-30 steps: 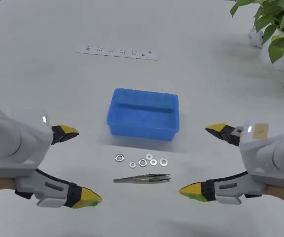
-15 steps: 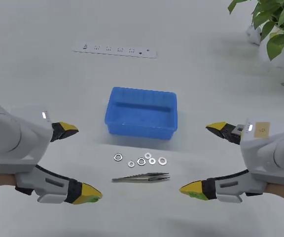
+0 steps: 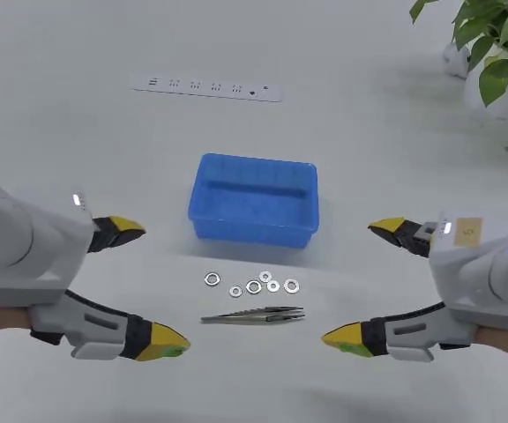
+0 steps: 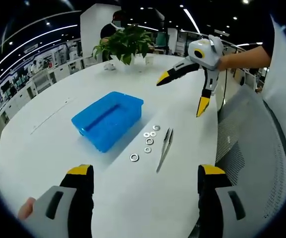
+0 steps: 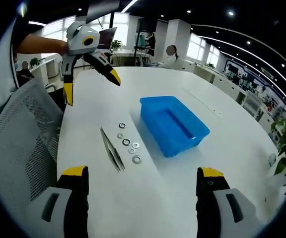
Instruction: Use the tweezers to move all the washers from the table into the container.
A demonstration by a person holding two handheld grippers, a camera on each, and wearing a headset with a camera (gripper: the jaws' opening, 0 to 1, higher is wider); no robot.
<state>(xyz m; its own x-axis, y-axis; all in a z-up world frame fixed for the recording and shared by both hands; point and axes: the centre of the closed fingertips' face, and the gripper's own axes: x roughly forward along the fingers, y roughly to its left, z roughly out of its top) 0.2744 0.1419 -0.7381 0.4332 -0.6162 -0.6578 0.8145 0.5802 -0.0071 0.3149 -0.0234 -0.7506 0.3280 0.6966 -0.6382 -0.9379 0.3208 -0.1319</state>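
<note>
**Spread wide and empty over the white table [image 3: 369, 141]**

Left gripper [image 3: 161, 286] and right gripper [image 3: 347, 282] flanking small silver metal washers [image 3: 254, 285], touching nothing. Just nearer: slim metal tweezers [image 3: 254, 315]. Just beyond: blue rectangular plastic container [image 3: 254, 201]. Farther: white power strip [image 3: 205, 87], green leafy plant [image 3: 492, 40].

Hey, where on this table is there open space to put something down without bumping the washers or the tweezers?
Bare table lies between the power strip and the blue container, and right of the container toward the plant. Crowded: just in front of the container, where washers and tweezers lie between the left gripper and right gripper.
</note>
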